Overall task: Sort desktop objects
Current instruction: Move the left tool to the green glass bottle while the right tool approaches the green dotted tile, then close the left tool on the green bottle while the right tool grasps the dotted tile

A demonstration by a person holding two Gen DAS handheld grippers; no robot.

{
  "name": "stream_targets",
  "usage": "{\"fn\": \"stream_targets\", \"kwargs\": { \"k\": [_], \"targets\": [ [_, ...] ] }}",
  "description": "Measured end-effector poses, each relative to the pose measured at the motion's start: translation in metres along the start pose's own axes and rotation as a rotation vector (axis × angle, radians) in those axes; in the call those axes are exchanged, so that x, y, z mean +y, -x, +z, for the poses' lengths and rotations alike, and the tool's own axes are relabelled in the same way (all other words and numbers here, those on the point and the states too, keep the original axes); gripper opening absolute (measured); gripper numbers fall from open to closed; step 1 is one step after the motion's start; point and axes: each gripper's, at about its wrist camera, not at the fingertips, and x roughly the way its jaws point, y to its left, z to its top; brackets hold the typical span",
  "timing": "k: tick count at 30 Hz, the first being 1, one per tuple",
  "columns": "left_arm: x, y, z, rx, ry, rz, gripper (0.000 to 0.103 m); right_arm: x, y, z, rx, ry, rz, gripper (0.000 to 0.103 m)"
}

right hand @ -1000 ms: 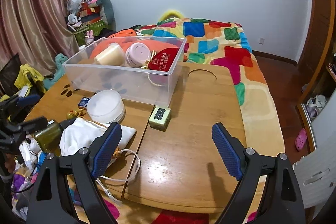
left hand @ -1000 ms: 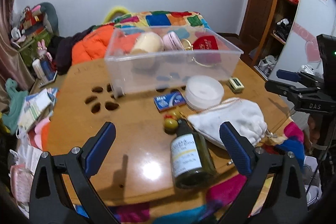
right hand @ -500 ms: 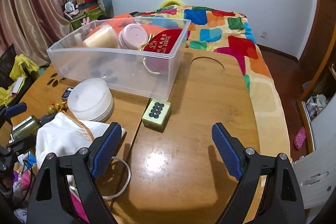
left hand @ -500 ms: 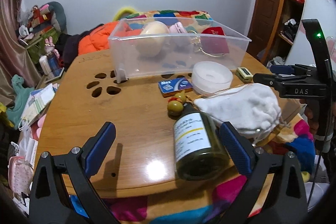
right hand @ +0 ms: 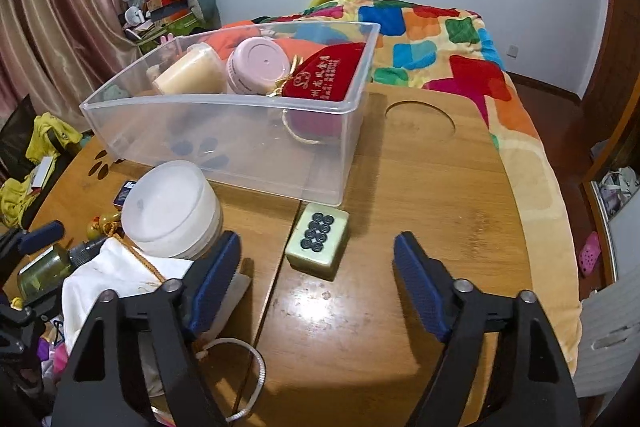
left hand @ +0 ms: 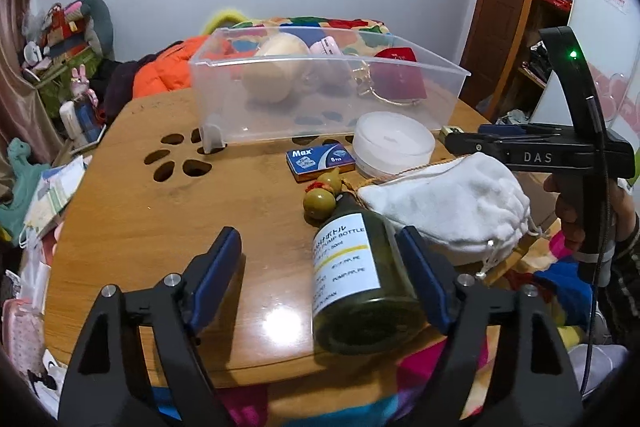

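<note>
One bottle (left hand: 352, 275) lying, cap rearward

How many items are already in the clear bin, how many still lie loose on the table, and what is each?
In the clear bin: 3
cream jar, pink jar, red pouch

Loose on the table: 6
white tub, mahjong tile, white pouch, green bottle, blue box, gourd charm

Total: 9

both wrist views near, angled down over table (left hand: 132, 227); share clear bin (right hand: 224, 131).
</note>
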Motion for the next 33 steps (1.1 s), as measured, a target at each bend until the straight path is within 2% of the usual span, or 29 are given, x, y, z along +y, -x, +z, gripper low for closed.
{"fn": "stream_targets", "kwargs": {
  "k": [3,6,10,15,19,23,28,33],
  "targets": [
    [0.002,-0.001,-0.002,0.007,0.008,-0.002,0.077,0.000,0.000,0.003,-0.001,0.012,-0.010,0.060],
    [0.007,-0.001,-0.004,0.007,0.023,-0.004,0.076,-0.006,0.000,0.006,0.005,-0.021,0.034,0.058],
    [0.011,-0.002,-0.005,0.002,0.039,0.005,0.076,-0.007,-0.006,0.007,0.023,-0.013,0.013,0.045],
    [0.018,-0.003,-0.003,0.002,0.064,0.004,0.076,0.000,-0.013,0.005,0.031,0.006,0.007,0.044],
    [0.021,-0.005,-0.002,-0.002,0.072,-0.002,0.065,0.000,-0.015,0.002,0.020,0.006,0.011,0.042],
    [0.025,-0.004,-0.001,-0.005,0.104,-0.011,0.061,-0.002,-0.016,0.002,0.009,0.003,0.016,0.041],
    [0.027,-0.002,-0.001,-0.006,0.121,-0.001,0.060,-0.002,-0.013,0.000,-0.001,0.005,0.033,0.029],
    [0.027,0.003,0.001,-0.014,0.122,-0.002,0.060,0.000,-0.008,-0.002,-0.003,0.016,0.022,0.024]
  ]
}}
